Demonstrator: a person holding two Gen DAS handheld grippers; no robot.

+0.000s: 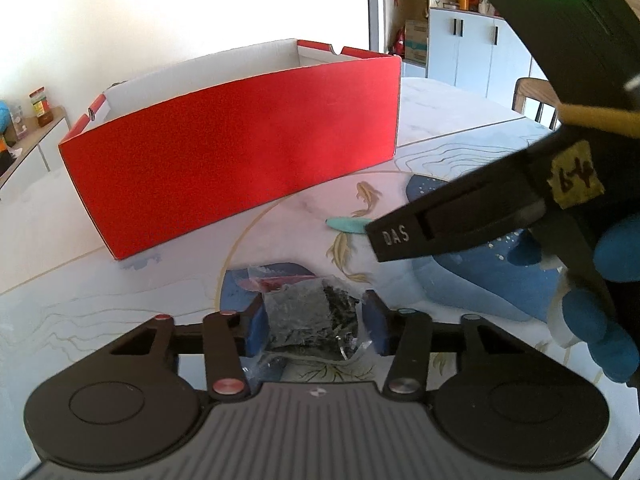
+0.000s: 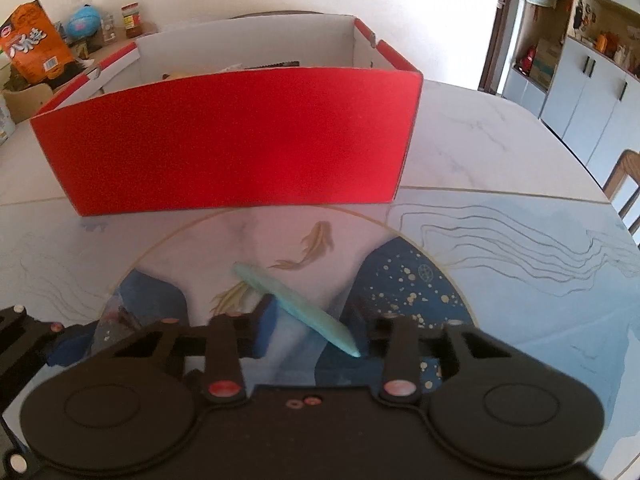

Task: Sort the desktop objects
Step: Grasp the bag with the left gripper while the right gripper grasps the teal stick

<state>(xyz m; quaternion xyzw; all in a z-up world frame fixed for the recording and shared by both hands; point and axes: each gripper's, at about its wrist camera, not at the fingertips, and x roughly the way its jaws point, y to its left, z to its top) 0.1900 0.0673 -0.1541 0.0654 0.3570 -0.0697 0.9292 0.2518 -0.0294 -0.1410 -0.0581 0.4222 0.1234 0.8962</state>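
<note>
Left hand-held gripper pinching clear packet, red box near

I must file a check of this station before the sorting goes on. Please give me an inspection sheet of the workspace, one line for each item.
Surface: pale table printed with fish and blue patches.
Job's things: red box, open on top, with some items inside; clear plastic packet with dark contents; slim turquoise stick lying flat.
Clutter: nothing seen on the table.
Grippers: left gripper has its blue pads against the packet's sides; right gripper straddles the stick, contact unclear; a blue-gloved hand holds it.
Cables: nothing seen.
Surroundings: white cabinets, shelves with goods, a wooden chair, a counter with an orange bag and jars.
</note>
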